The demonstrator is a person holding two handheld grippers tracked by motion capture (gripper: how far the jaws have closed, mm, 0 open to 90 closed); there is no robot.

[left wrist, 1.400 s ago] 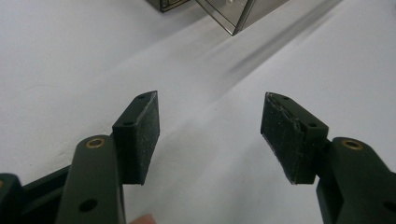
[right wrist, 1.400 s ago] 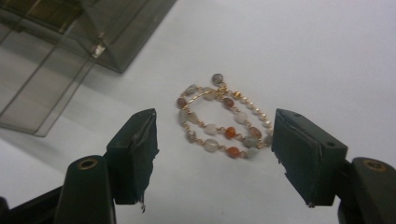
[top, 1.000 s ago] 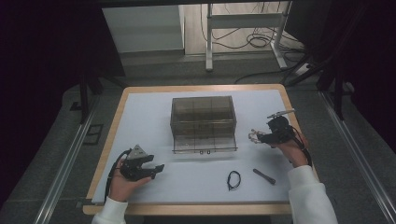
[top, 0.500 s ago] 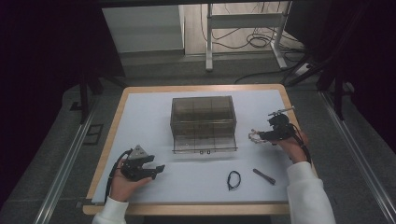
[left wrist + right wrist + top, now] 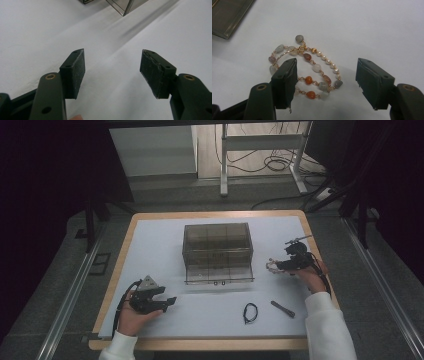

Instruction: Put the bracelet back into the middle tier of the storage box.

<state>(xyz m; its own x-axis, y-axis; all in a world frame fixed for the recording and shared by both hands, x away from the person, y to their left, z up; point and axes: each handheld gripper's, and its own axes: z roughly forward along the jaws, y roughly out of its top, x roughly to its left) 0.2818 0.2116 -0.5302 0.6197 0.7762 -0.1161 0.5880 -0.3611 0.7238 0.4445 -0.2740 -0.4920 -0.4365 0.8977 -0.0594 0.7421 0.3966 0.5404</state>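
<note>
High view, bracelet (image 5: 272, 266): lies on the white table sheet (image 5: 160, 245) at about 3 o'clock of the box (image 5: 217, 252), just ahead of the right gripper (image 5: 280, 266).
High view, box: clear smoky plastic with inner dividers; contents cannot be told.
High view, loose items: black cord loop (image 5: 250, 312) and dark stick (image 5: 282, 309) at 5 o'clock of the box.
High view, left gripper (image 5: 167, 301): rests at 7 o'clock, away from the work.
Left gripper view, fingers (image 5: 73, 72): spread, nothing between them.
Right gripper view, beaded bracelet (image 5: 308, 71): judged light, limp, slippery; thin wire links judged fragile.
Right gripper view, fingers (image 5: 284, 82): spread and just been closing; part of the bracelet lies between them, one finger over its edge, no pinch yet.
Grip point: bunched strands at 6 o'clock (image 5: 317, 87), gentle pressure.
</note>
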